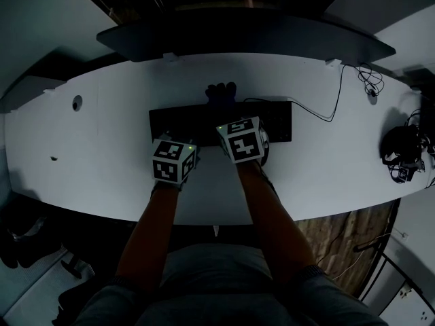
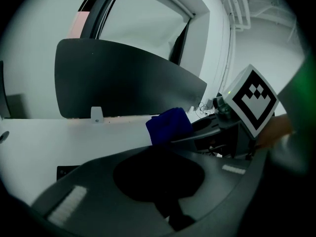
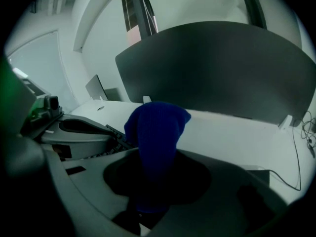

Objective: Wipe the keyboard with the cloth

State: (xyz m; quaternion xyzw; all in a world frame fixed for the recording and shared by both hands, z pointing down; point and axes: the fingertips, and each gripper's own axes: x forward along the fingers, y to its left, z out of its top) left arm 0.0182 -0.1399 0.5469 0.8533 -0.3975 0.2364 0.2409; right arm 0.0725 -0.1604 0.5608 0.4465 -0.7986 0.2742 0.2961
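Note:
A black keyboard (image 1: 279, 122) lies in the middle of the white desk (image 1: 102, 148). My right gripper (image 1: 230, 114) reaches over the keyboard's middle and is shut on a dark blue cloth (image 1: 221, 92), which sticks out past the jaws near the keyboard's far edge. In the right gripper view the cloth (image 3: 155, 127) rises from between the closed jaws of the right gripper (image 3: 154, 191). My left gripper (image 1: 178, 136) hovers at the keyboard's front left, jaws together, nothing in them. The left gripper view has the left gripper (image 2: 163, 181), the cloth (image 2: 169, 125) and a keyboard corner (image 2: 66, 171).
A wide dark monitor (image 1: 245, 36) stands behind the keyboard. A thin cable (image 1: 333, 111) runs from the keyboard toward the desk's back right. A dark bundle of gear (image 1: 402, 149) sits at the right end. The room is dim.

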